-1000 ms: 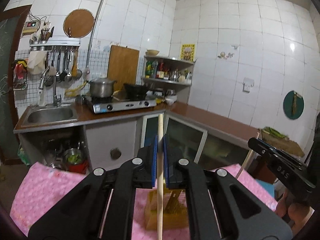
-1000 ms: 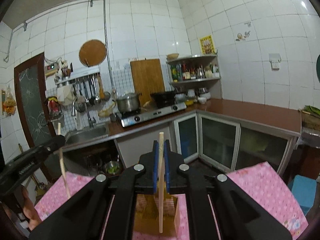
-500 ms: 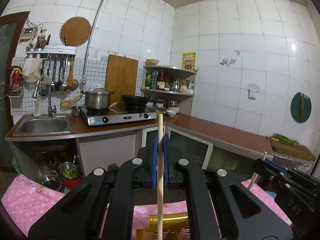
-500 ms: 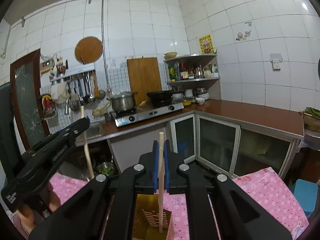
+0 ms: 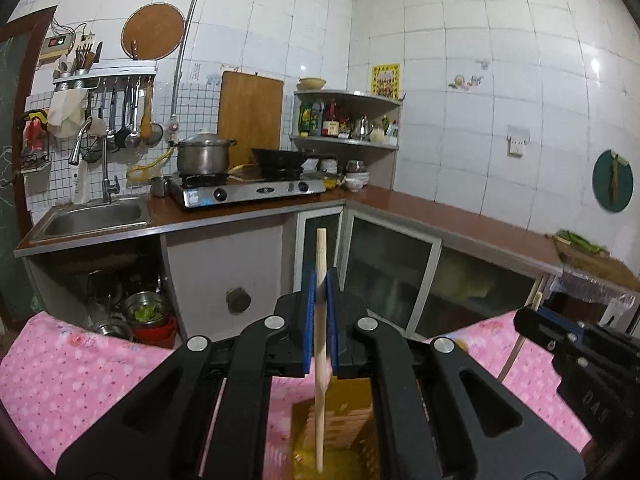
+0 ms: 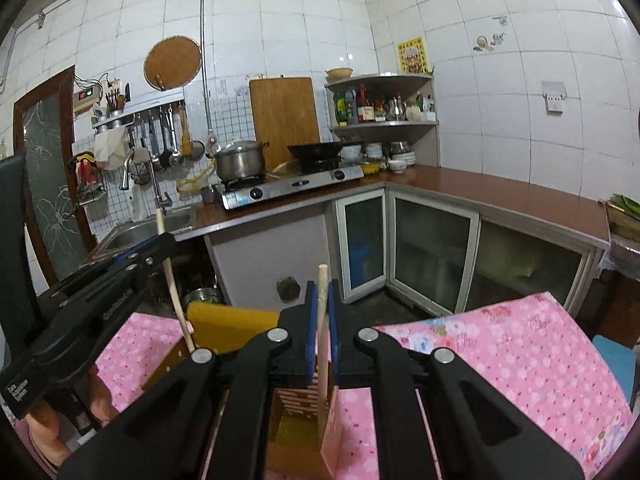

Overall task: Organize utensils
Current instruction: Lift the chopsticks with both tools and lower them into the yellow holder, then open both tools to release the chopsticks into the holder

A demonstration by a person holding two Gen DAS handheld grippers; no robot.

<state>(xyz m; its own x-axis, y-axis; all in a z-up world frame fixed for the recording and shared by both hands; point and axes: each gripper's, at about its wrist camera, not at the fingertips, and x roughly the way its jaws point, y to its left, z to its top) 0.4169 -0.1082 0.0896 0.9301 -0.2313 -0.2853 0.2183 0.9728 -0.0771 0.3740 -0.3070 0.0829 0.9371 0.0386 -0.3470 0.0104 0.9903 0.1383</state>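
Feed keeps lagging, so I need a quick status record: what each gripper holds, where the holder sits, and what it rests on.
left gripper: shut on a wooden chopstick, roughly upright
right gripper: shut on a second chopstick, roughly upright
holder: yellow slotted box below both grippers
left chopstick tip: down inside the box opening
right chopstick tip: low over the box; contact cannot be told
surface: pink floral cloth under the box

It was a home kitchen: a gas stove (image 5: pixel 248 192) with a pot (image 5: pixel 204 156), a sink (image 5: pixel 94 218), hanging ladles (image 5: pixel 128 120), tiled walls (image 5: pixel 480 80).
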